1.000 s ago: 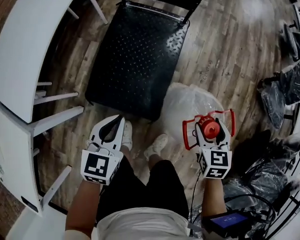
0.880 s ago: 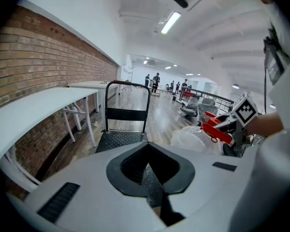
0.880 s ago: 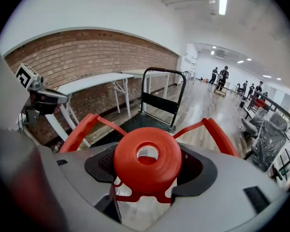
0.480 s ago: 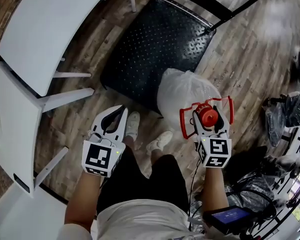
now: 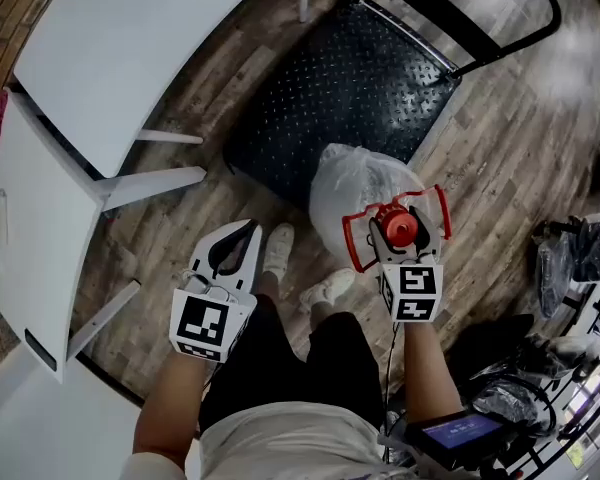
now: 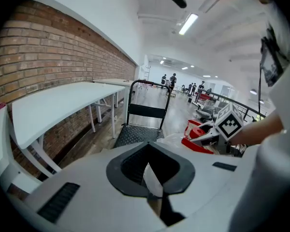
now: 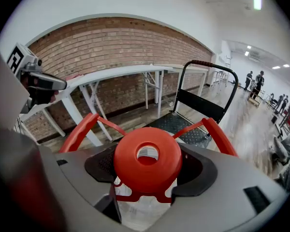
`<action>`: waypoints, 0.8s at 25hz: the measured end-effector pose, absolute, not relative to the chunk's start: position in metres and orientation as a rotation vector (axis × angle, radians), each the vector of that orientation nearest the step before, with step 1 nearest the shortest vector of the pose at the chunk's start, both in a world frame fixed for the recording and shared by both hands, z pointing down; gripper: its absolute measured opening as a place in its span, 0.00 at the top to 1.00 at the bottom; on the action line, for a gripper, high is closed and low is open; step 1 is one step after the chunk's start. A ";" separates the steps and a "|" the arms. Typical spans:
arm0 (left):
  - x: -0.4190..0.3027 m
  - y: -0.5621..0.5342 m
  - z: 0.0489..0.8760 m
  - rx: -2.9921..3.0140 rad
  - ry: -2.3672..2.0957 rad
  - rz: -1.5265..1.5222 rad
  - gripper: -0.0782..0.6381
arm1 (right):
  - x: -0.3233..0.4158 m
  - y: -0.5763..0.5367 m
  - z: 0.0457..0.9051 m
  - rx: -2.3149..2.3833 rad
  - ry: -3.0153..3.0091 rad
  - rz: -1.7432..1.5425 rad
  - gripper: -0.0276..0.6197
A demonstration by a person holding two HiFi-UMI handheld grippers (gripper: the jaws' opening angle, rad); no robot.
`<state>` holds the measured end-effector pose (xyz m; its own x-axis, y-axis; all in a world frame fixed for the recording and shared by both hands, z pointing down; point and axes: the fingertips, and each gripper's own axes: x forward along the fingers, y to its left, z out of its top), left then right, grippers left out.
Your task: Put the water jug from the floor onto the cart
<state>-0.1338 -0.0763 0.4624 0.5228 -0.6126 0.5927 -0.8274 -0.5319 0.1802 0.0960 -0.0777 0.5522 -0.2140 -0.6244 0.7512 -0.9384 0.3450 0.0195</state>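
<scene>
1. The right hand-held gripper (image 5: 400,236) grips the water jug (image 5: 360,190) at its red-capped neck, and the jug hangs by the cart (image 5: 330,88) edge.
2. The jug looks heavy, with clear and probably slick walls, so the stiff neck is the best hold.
3. The left hand-held gripper (image 5: 242,236) is clenched and empty.

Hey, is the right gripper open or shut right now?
Shut: the right gripper clamps the water jug just under its red cap.

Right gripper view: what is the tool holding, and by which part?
The right tool grips the water jug by its top, its jaws shut at the red cap. The left tool holds nothing.
</scene>
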 end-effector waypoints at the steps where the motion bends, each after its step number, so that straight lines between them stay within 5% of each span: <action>1: -0.137 -0.076 0.463 2.322 -1.179 0.654 0.89 | 0.091 -0.079 0.556 1.346 -1.939 0.589 0.47; 20: -0.166 -0.084 0.466 2.325 -1.192 0.649 0.89 | 0.069 -0.086 0.599 1.306 -1.904 0.599 0.47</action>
<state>-0.1657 -0.0840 0.4663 0.5167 -0.6223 0.5880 -0.8317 -0.5277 0.1724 0.0688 -0.0862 0.5987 -0.2098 -0.5825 0.7853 -0.9273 0.3732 0.0291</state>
